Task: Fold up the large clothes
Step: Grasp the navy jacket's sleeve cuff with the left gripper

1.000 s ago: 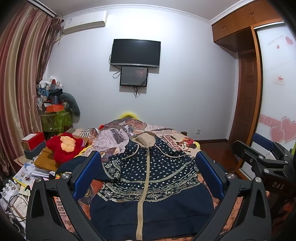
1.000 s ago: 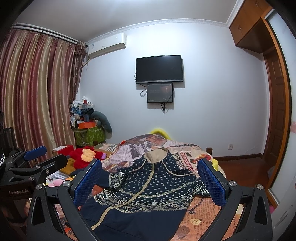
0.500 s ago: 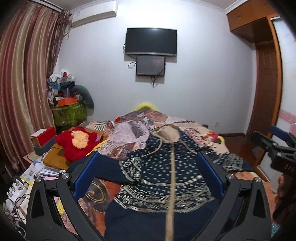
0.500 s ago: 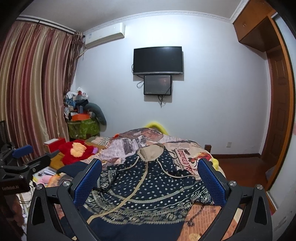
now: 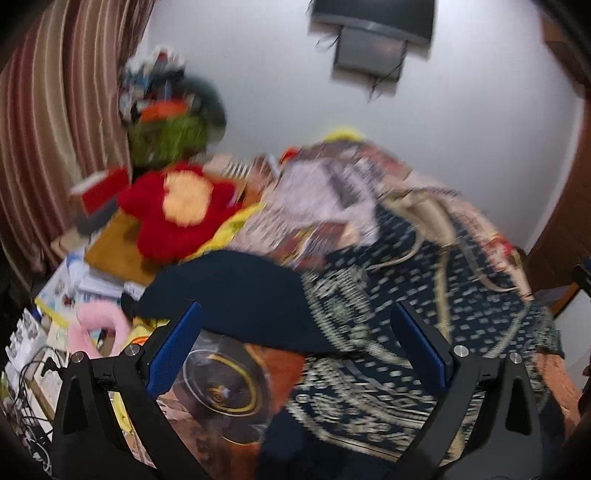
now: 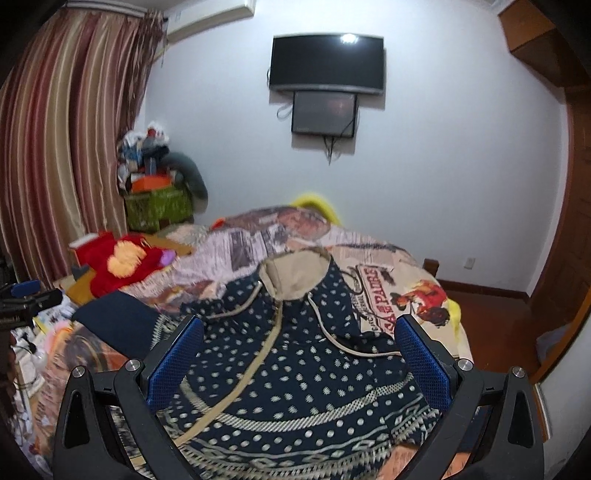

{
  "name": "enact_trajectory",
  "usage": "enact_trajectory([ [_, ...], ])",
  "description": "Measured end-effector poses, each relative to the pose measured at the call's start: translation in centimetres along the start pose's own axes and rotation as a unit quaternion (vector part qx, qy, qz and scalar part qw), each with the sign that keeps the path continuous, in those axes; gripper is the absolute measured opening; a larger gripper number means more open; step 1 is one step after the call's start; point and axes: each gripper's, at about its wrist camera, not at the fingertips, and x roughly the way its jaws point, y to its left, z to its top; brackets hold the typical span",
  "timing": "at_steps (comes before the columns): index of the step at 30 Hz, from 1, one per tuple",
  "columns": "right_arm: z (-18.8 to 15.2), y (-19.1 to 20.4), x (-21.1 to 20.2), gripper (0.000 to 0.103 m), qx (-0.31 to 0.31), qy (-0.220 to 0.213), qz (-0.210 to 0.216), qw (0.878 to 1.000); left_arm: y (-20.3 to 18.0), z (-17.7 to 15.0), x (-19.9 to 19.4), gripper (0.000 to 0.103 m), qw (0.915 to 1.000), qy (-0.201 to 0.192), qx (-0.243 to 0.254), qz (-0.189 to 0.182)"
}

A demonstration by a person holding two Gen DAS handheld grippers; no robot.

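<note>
The right gripper (image 6: 299,354) hangs with its blue-padded fingers (image 6: 173,360) spread wide and nothing between them. Directly below and ahead of it lies a navy hooded jacket (image 6: 295,369) with white dots, tan zipper and tan-lined hood (image 6: 295,273), spread front-up on a bed (image 6: 388,273). The hood points away from the gripper, toward the far wall. The bed's cover is printed with newspaper and poster pictures. Beyond the bed, a white wall carries a dark television (image 6: 327,62) with a smaller screen (image 6: 324,113) just beneath it. To the gripper's left hang striped red and gold curtains (image 6: 62,147), with a pile of boxes and clutter (image 6: 155,184) near them and a red plush toy (image 6: 118,262) beside the bed. To its right is bare wooden floor (image 6: 491,325) and a brown wooden door frame.

The left gripper (image 5: 297,343) is likewise spread open and empty, over the jacket's (image 5: 406,314) plain navy sleeve (image 5: 229,291), which stretches out to the gripper's left. This view is heavily blurred and tilted.

The left wrist view alone shows what lies to the left of the bed: a pink ring-shaped cushion (image 5: 99,325), scattered papers and cables, and a clear, round printed design on the bed cover (image 5: 225,391) just under the gripper. The right wrist view alone shows the floor, the whole television and an air conditioner (image 6: 210,16) high on the wall. It also catches the left gripper (image 6: 22,295) at its far left edge.
</note>
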Motion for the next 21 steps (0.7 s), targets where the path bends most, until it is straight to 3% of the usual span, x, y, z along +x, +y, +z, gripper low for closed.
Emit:
enact_trajectory([
  [4, -0.1, -0.6, 5.2, 0.103, -0.003, 0.045, 0.014, 0.999, 4.0, -0.2, 5.2, 0.103, 0.9963, 0.067, -0.053, 0.008],
  [10, -1.3, -1.3, 12.5, 0.103, 0.011, 0.111, 0.040, 0.993, 9.5, -2.1, 11.1, 0.093, 0.9785, 0.159, -0.127, 0.032],
  [16, -2.7, -1.0, 14.9, 0.103, 0.009, 0.136, 0.060, 0.989, 11.2, -3.0, 12.5, 0.090, 0.9701, 0.166, -0.175, 0.026],
  [21, -3.4, -1.1, 15.0, 0.103, 0.008, 0.140, 0.072, 0.988, 11.9, -2.8, 14.2, 0.075, 0.9621, 0.177, -0.205, 0.033],
])
